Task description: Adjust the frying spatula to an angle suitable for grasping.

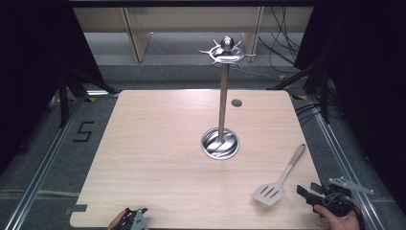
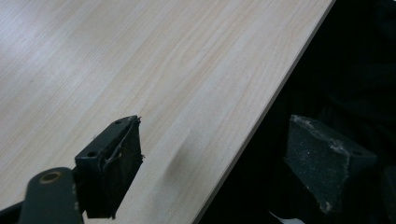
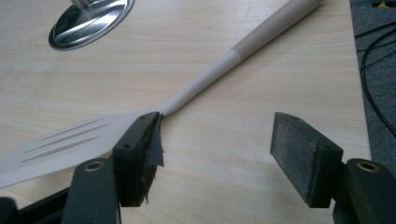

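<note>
Spatula (image 1: 280, 176) flat on counter (image 1: 158, 158), near right front corner; slotted blade toward person, wooden handle angled away toward right edge. Right hand-held gripper (image 1: 306, 192) just beside blade, at counter's front right edge, jaws spread wide, nothing between them; in right gripper view one jaw overlaps blade's neck (image 3: 166, 108), contact unclear. Left hand-held gripper (image 1: 130, 216) at front edge, released, straddling counter rim. Steel utensil stand (image 1: 221, 139) mid-counter, well apart from spatula.
</note>
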